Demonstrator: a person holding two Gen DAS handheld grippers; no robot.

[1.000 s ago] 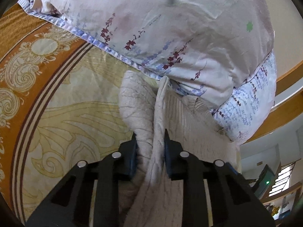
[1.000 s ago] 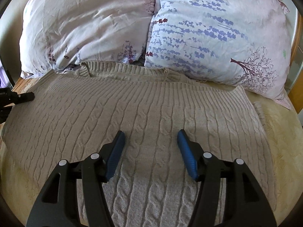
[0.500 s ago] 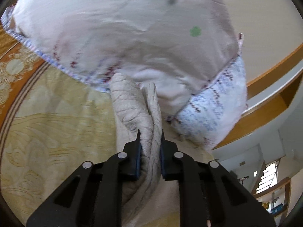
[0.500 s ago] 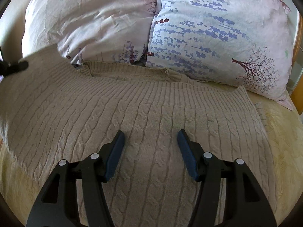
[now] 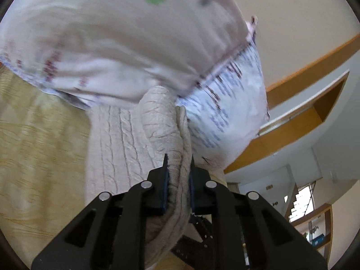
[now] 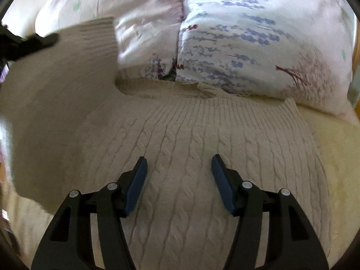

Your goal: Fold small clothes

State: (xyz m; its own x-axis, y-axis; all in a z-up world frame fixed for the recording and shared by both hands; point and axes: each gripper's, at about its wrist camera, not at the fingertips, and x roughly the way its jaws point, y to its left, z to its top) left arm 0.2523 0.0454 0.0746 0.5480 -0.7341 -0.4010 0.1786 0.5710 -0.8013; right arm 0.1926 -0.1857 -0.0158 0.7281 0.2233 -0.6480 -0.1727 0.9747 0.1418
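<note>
Left gripper (image 5: 178, 165): clamped on a bunched edge of the beige cable-knit sweater (image 6: 191, 157). In the right wrist view it shows as a dark blurred shape at the far left (image 6: 29, 43), raised above the bed, with the knit hanging from it.

Lifted flap (image 6: 56, 94): the left side of the sweater, raised off the bed and shaded underneath; its ribbed end reaches up in front of the left pillow (image 6: 117, 18). Blur there suggests it is in motion.

Sweater body: spread flat on the yellow patterned bedspread (image 5: 40, 148), its far ribbed band just below the pillows, its right edge lying on the bedspread.

Right gripper (image 6: 179, 164): jaws spread wide, holding nothing, low over the middle of the sweater at the near side. Whether the fingertips touch the knit I cannot tell.

Right pillow (image 6: 258, 45): propped behind the sweater's far right part, touching or just beyond the ribbed band.

Step in hand: by my reading, the first side fold, the left side being carried over toward the middle.

Next move calls for: bringing the held edge across to the right and laying it flat on the body, keeping the fold line straight from near to far; the right gripper is placed to pin the middle or smooth the flap.

Pose: left gripper points far and upward, toward pillow and wall; right gripper points far, tilted down along the sweater.
</note>
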